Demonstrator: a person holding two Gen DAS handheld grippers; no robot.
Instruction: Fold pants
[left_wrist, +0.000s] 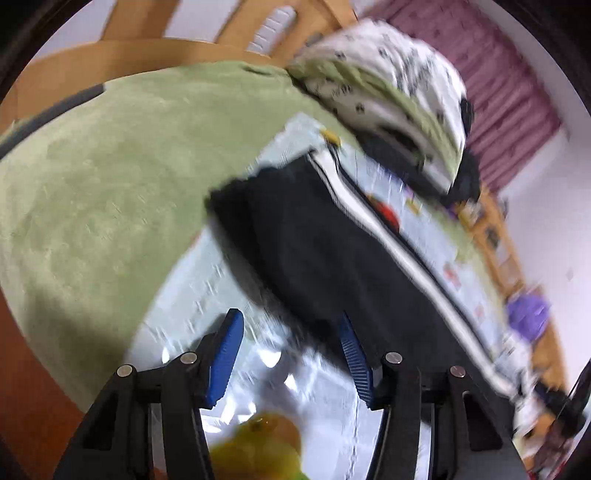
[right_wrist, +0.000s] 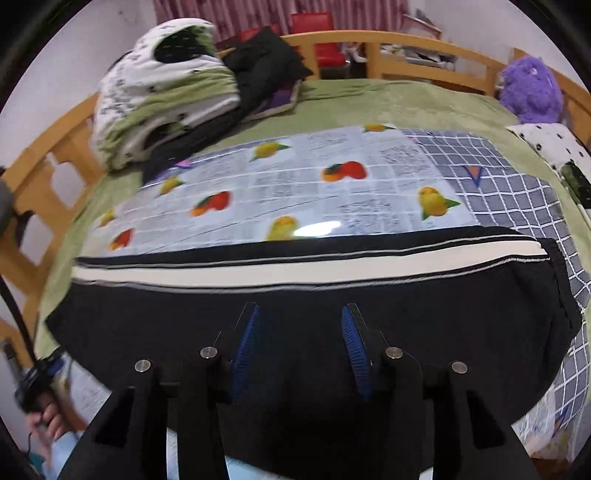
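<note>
Black pants (right_wrist: 461, 314) with a white side stripe (right_wrist: 295, 267) lie folded lengthwise across a glossy fruit-printed sheet (right_wrist: 295, 192) on the bed. My right gripper (right_wrist: 299, 332) hovers over the middle of them, its blue pads apart and gripping nothing. In the blurred left wrist view the same pants (left_wrist: 332, 240) run diagonally from the centre to the lower right. My left gripper (left_wrist: 291, 354) is open over the sheet (left_wrist: 207, 295) at the pants' near end. Its right finger (left_wrist: 354, 354) is close to the fabric's edge, and nothing sits between the pads.
A pile of white-and-green bedding (right_wrist: 159, 96) and black clothing (right_wrist: 266, 62) sits at the far left of the bed. A purple plush toy (right_wrist: 532, 92) leans on the wooden rail (right_wrist: 406, 40). A checked cloth (right_wrist: 517, 177) lies right; a person's hand (right_wrist: 48, 417) shows bottom left.
</note>
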